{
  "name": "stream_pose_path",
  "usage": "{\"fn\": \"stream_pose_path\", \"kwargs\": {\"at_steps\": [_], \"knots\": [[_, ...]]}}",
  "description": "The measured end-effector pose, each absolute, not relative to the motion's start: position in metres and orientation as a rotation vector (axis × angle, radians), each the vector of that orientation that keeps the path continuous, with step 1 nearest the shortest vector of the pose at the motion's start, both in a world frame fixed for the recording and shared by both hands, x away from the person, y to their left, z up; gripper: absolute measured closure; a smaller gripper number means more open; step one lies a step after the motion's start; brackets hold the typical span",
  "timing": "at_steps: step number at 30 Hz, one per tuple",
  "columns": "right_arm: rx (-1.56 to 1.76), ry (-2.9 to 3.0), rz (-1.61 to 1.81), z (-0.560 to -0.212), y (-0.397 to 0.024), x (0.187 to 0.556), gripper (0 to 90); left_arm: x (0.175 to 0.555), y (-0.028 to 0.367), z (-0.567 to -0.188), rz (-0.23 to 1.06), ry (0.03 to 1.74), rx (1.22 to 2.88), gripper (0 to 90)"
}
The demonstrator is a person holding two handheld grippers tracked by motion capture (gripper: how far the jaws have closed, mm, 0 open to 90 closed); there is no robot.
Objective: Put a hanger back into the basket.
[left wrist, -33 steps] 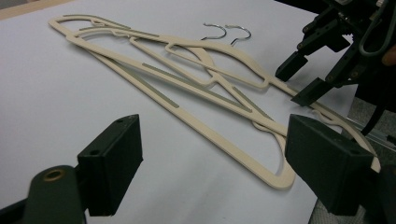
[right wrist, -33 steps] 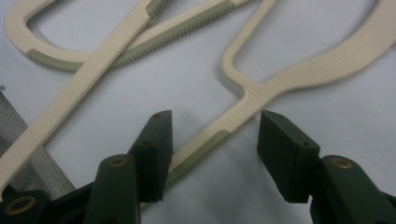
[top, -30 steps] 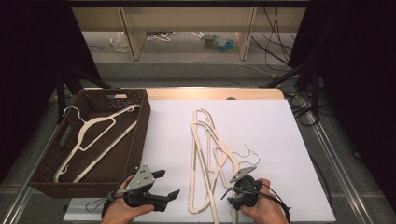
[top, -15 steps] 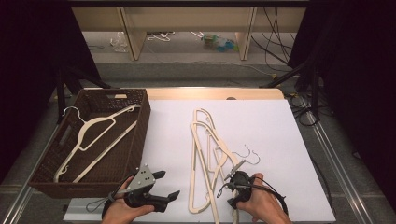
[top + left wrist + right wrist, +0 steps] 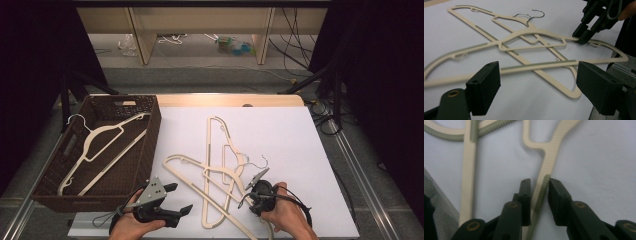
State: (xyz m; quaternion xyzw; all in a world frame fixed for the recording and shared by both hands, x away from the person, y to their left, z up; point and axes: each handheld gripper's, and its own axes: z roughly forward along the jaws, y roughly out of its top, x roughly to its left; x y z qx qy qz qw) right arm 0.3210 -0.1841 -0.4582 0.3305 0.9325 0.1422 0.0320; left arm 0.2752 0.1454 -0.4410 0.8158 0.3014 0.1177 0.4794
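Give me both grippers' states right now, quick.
Left gripper: open, fingers wide apart, holding nothing.
Right gripper: has just been closing; fingers now pinch the arm of a cream hanger lying on the white table.

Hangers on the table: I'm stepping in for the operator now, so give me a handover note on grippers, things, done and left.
Right gripper: jaws have just been closing, now shut on the arm of one cream hanger in the tangled pile on the white table.
Left gripper: open, holding nothing, beside the pile.
Done: one hanger lies in the brown wicker basket.
Left: probably lift the gripped hanger free and move the pile into the basket.
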Motion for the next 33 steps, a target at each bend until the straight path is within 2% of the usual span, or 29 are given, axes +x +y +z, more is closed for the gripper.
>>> {"fn": "stream_pose_path", "kwargs": {"at_steps": [2, 9, 18, 23, 33], "knots": [[1.006, 2.875, 0.458, -0.458, -0.187, 0.323, 80.0, 0.275, 0.145, -0.441, 0.288, 0.734, 1.992, 19.4], [0.921, 2.896, 0.452, -0.457, -0.187, 0.322, 80.3, 0.278, 0.143, -0.443, 0.285, 0.751, 1.980, 19.5], [0.735, 2.858, 0.421, -0.444, -0.187, 0.316, 80.3, 0.315, 0.129, -0.450, 0.261, 0.737, 2.050, 20.1], [0.654, 2.852, 0.427, -0.438, -0.186, 0.310, 80.3, 0.339, 0.111, -0.453, 0.203, 0.756, 2.052, 20.7], [0.544, 2.818, 0.399, -0.423, -0.183, 0.296, 80.3, 0.364, 0.087, -0.469, -0.029, 0.753, 2.137, 24.7]]}}
